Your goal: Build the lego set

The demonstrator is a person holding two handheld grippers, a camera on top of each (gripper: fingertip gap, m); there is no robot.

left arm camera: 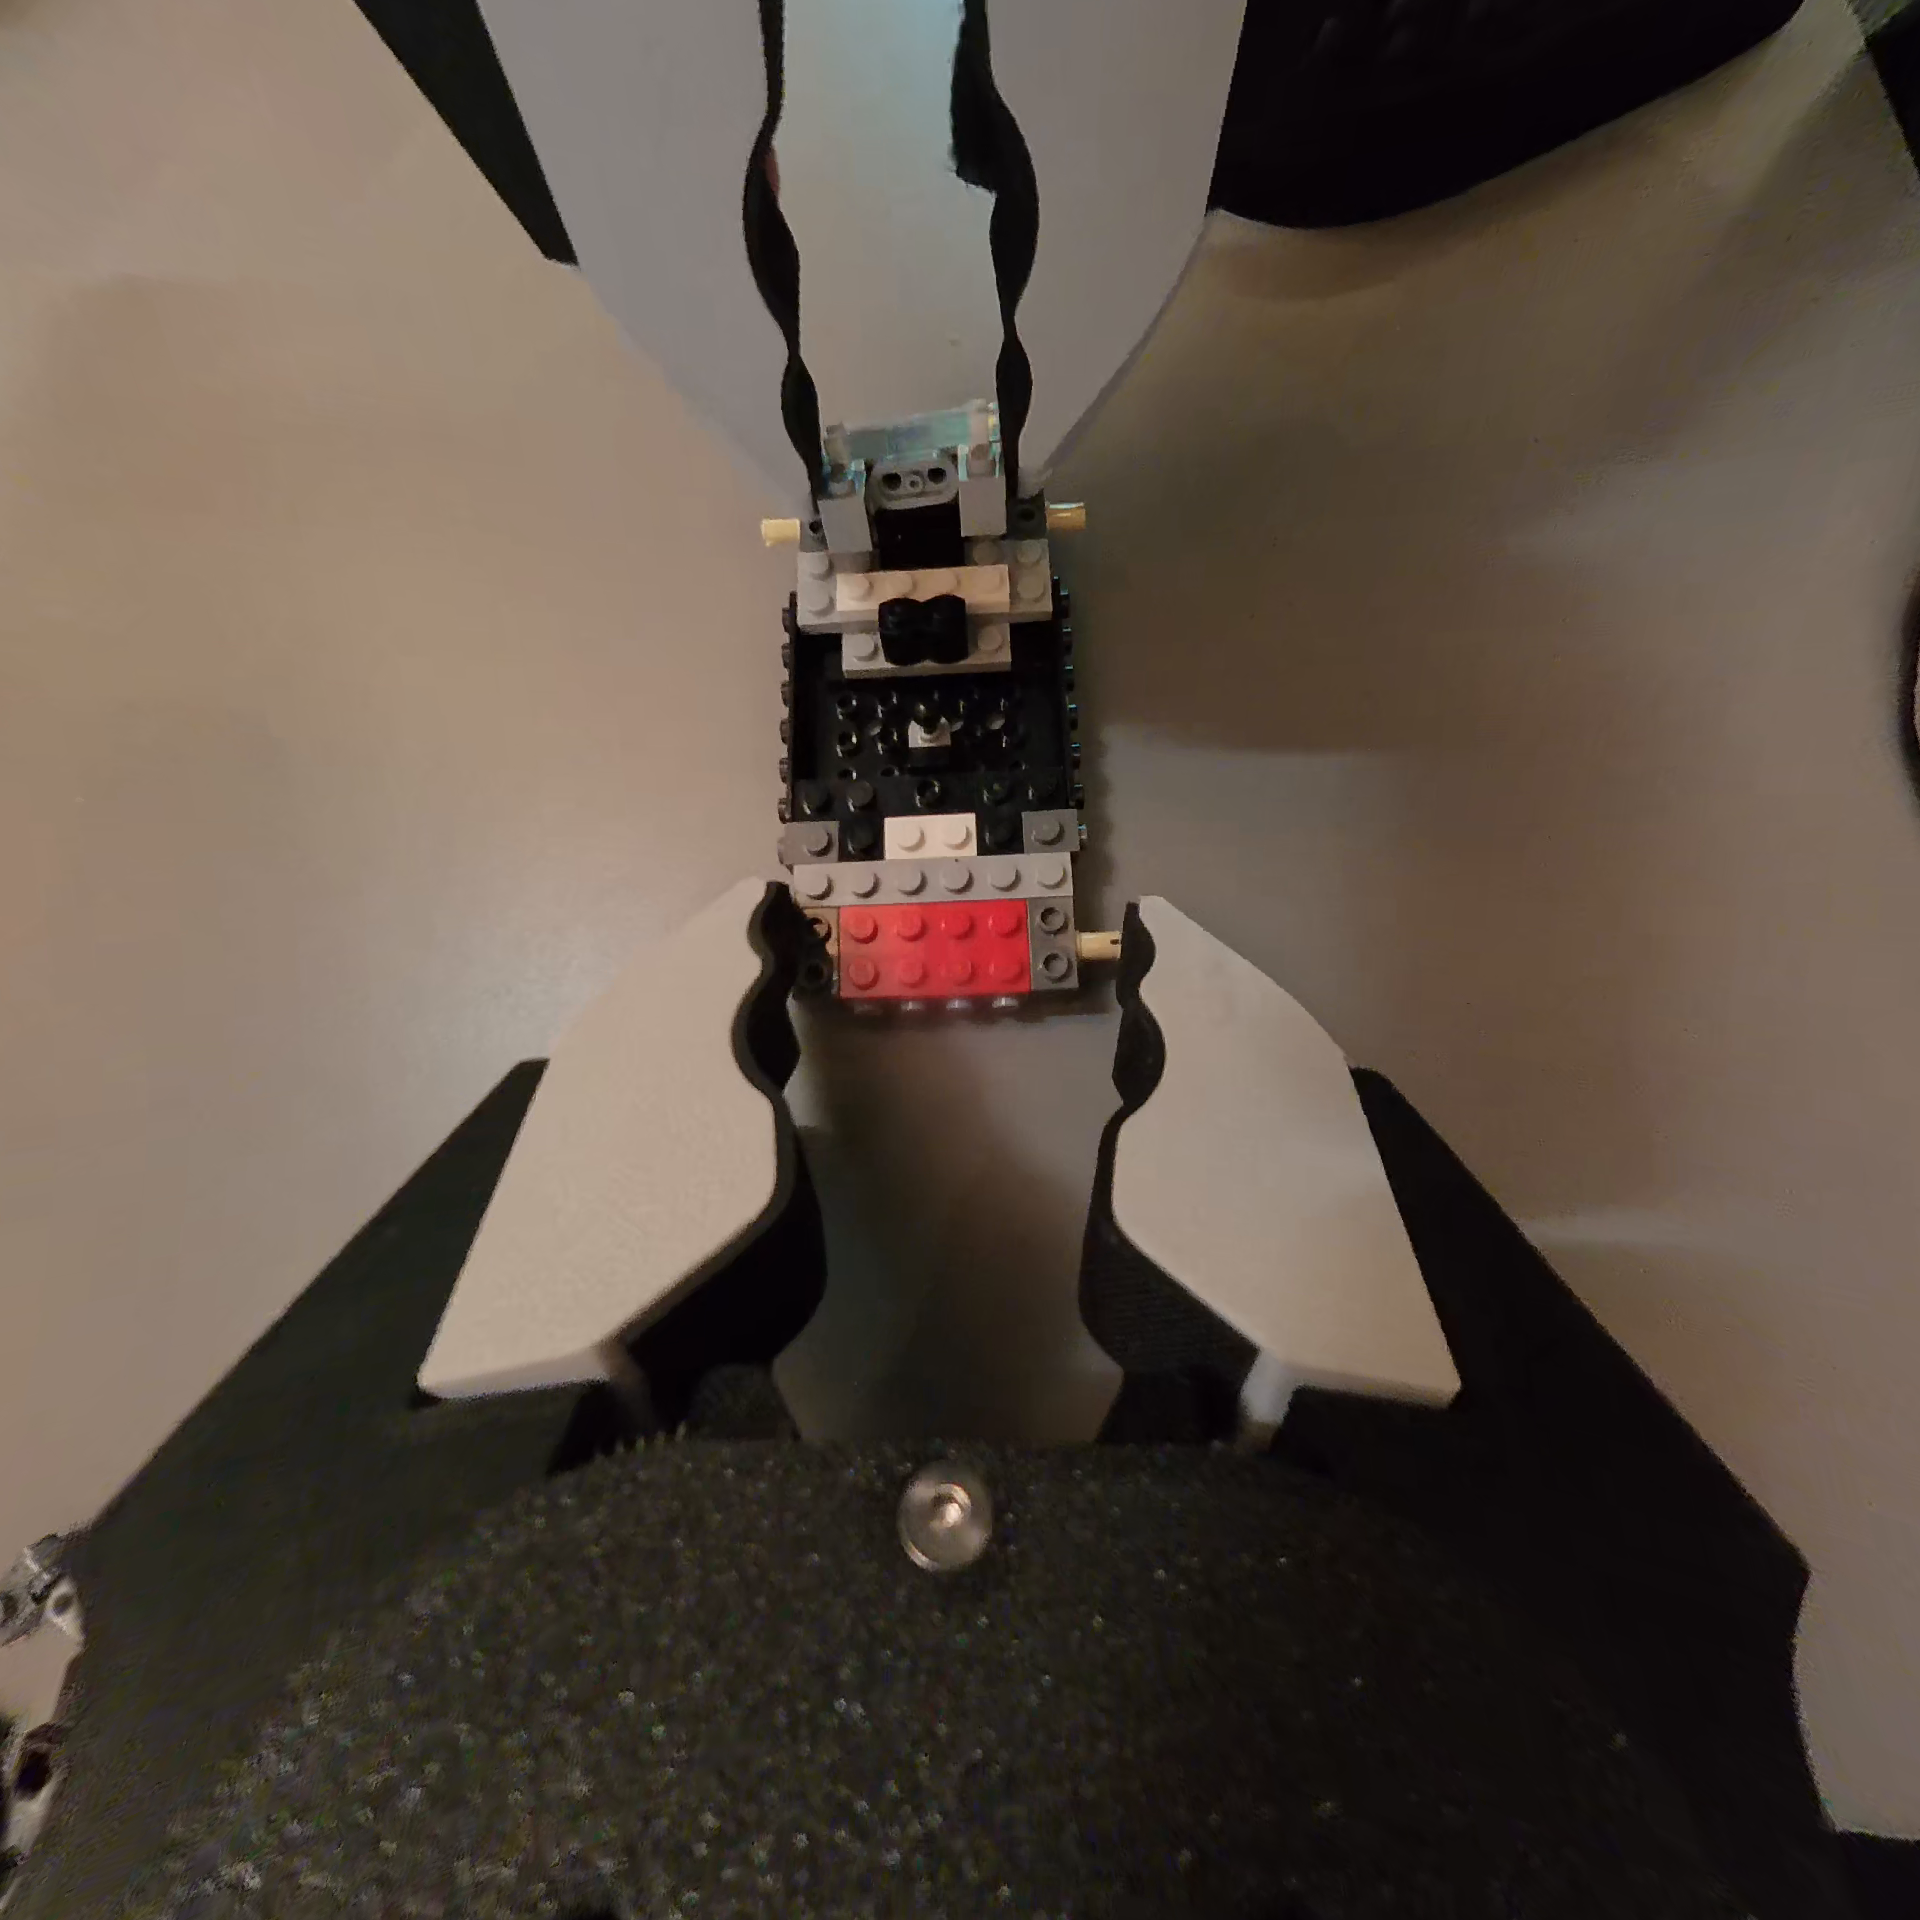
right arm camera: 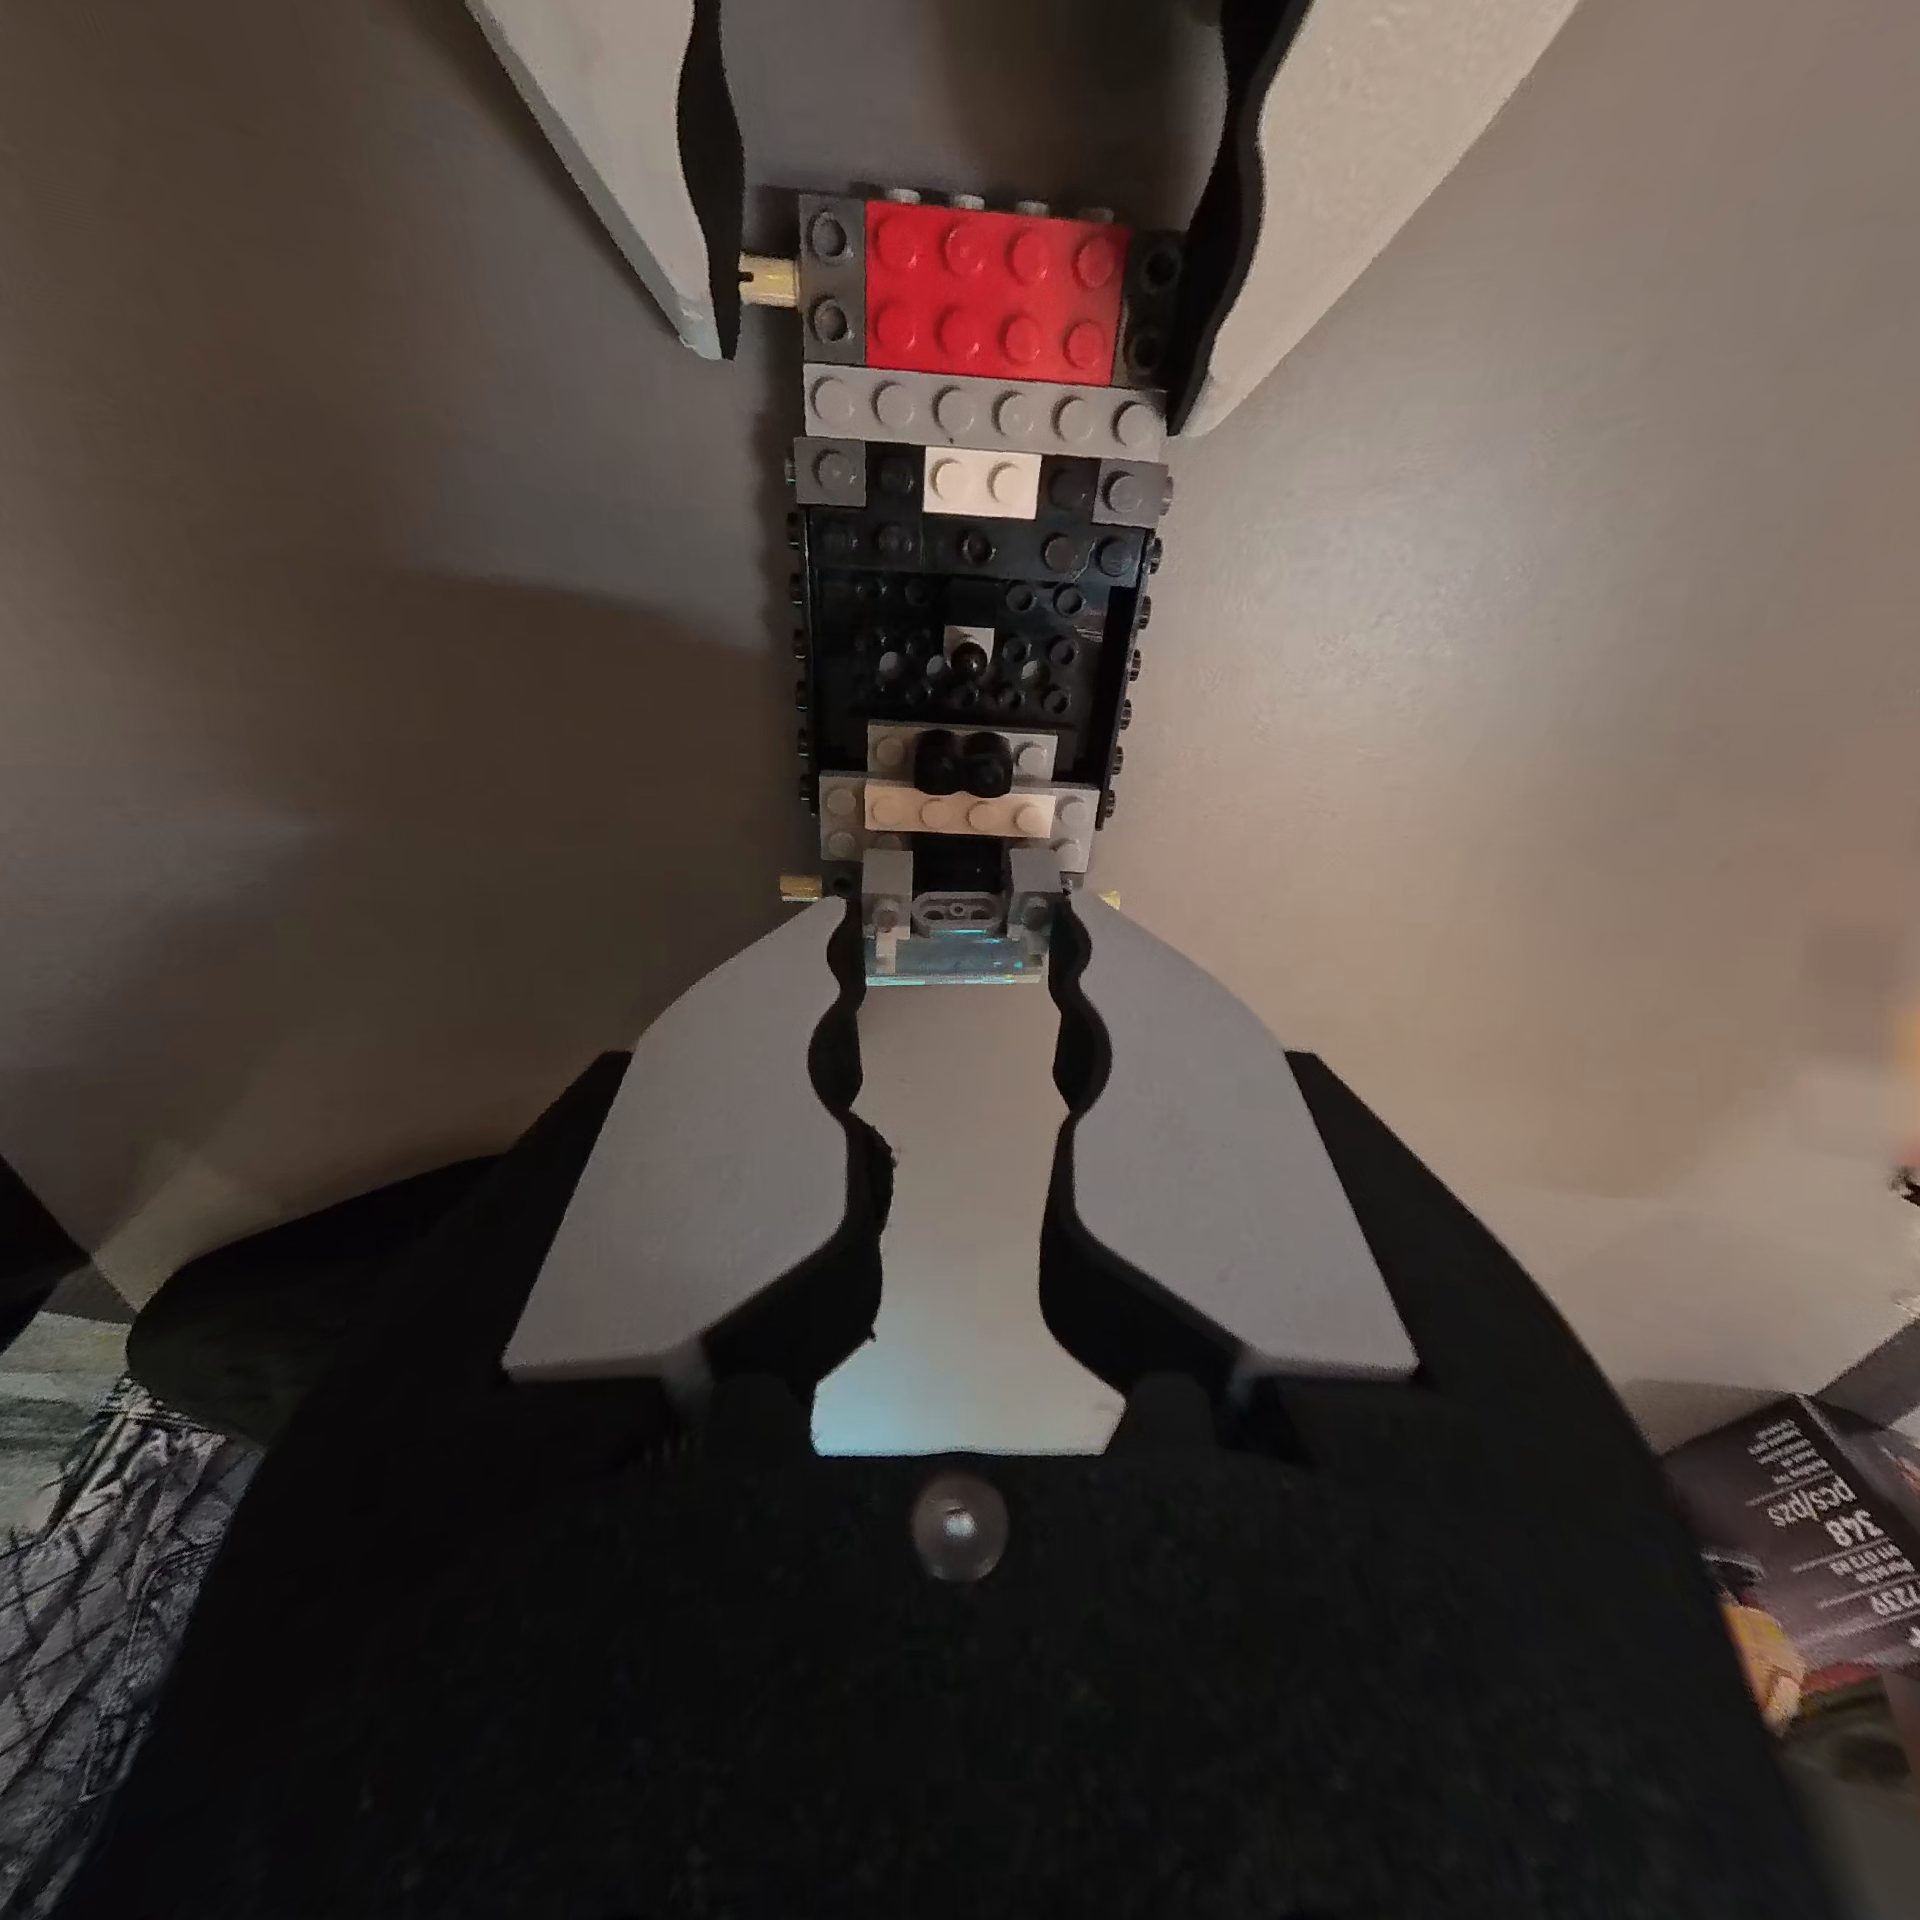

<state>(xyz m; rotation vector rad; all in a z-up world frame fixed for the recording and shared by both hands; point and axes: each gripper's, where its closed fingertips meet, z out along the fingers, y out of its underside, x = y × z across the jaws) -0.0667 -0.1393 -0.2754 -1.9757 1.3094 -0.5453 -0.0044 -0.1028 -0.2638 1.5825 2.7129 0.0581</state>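
Note:
A long lego model (left arm camera: pixel 925 727) lies on the pale table (left arm camera: pixel 312 727). It has a black studded chassis, grey plates, a red brick (left arm camera: pixel 935 951) at one end and a clear blue piece (left arm camera: pixel 904 436) at the other. My left gripper (left arm camera: pixel 951 935) is closed across the red end, its right finger against a tan axle pin (left arm camera: pixel 1099 943). My right gripper (right arm camera: pixel 956 935) is closed across the blue end (right arm camera: pixel 951 951) of the model (right arm camera: pixel 966 644). Each gripper also shows at the top of the other view: the right gripper (left arm camera: pixel 909 457) and the left gripper (right arm camera: pixel 956 281).
A printed lego box or booklet (right arm camera: pixel 1808 1558) lies at the table's edge, lower right in the right wrist view. Patterned fabric (right arm camera: pixel 83 1507) shows at lower left. A dark rounded object (left arm camera: pixel 1507 104) is at the upper right in the left wrist view. Tip to tip, the grippers are about 8 centimetres apart.

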